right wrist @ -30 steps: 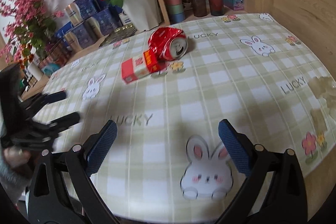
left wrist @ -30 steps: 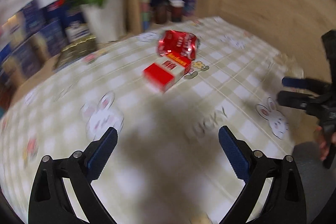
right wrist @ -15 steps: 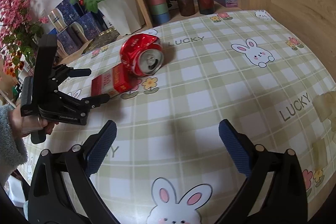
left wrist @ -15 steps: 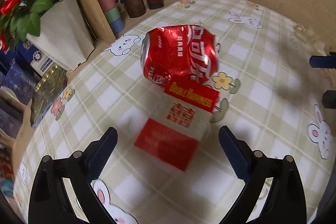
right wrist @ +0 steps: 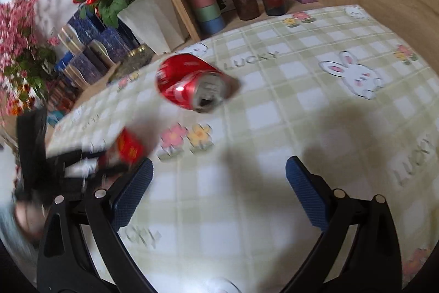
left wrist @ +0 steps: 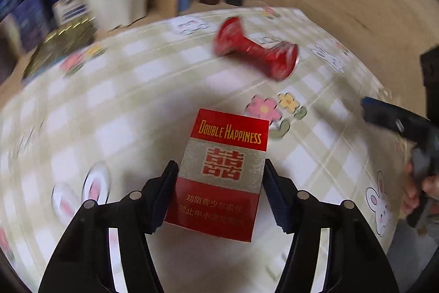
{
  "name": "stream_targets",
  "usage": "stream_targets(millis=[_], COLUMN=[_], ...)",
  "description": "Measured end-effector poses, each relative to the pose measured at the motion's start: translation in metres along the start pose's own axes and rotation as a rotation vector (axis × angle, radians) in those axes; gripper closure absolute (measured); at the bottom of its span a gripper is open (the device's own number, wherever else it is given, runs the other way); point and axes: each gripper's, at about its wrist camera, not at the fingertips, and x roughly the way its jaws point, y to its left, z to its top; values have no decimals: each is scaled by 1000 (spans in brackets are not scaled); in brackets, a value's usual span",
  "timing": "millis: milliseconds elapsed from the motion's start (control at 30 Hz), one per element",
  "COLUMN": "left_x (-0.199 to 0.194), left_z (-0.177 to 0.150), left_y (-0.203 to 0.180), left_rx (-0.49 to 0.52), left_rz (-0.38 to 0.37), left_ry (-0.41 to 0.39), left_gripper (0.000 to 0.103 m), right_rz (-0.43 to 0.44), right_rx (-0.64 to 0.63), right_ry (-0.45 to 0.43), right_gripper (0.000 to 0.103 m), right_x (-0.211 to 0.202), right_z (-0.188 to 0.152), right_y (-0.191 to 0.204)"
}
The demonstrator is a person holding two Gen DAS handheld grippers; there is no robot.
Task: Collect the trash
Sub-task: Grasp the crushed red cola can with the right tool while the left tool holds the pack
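Half a second ago the cigarette pack (left wrist: 223, 175) lay flat on the tabletop (left wrist: 153, 106) ahead of my left gripper (left wrist: 219, 191), leaning against the crushed can (left wrist: 255, 54), with my fingers spread wide on either side of nothing. Now the pack sits between those fingers (left wrist: 164, 197), and they are closing on it: the left pad looks to be on the pack's edge, while at the right pad I cannot tell whether contact is made. The pack and the can have come apart, and the can now lies alone farther back on the tabletop. I judge the first piece of trash is nearly in hand, though not yet firmly gripped.

My right gripper (right wrist: 218, 191) is empty, its fingers released and hanging over bare checked cloth; the can (right wrist: 192, 83) lies ahead of it and looks like its natural target. From this side the left gripper (right wrist: 82, 164) and the pack (right wrist: 129, 147) are a blur.

The pack is a flat red box with a pale gold band across the middle, gold lettering at the top and a red double character in the centre. Its corners look square, so it should take a squeeze across the narrow sides. The can is red and dented in at the waist
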Motion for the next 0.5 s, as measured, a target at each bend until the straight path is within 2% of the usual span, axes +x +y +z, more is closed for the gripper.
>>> stream_targets(millis=[67, 167, 300, 467, 500], left_x=[-15, -50, -89, -132, -142], left_z=[-15, -47, -90, -138, -149], left_y=[6, 21, 35, 45, 48], left_rx=[-56, -196, -330, -401, -422], left_rz=[23, 71, 115, 166, 168], left_ry=[-20, -84, -150, -187, -194], left_gripper=[43, 43, 44, 44, 44], right_rz=[19, 8, -11, -68, -75], right_rx=[19, 50, 152, 209, 218], right_ry=[-16, -45, -66, -37, -31], right_gripper=[8, 12, 14, 18, 25], right_x=[11, 30, 57, 88, 92], right_z=[10, 27, 47, 64, 65], right_y=[7, 16, 23, 33, 32])
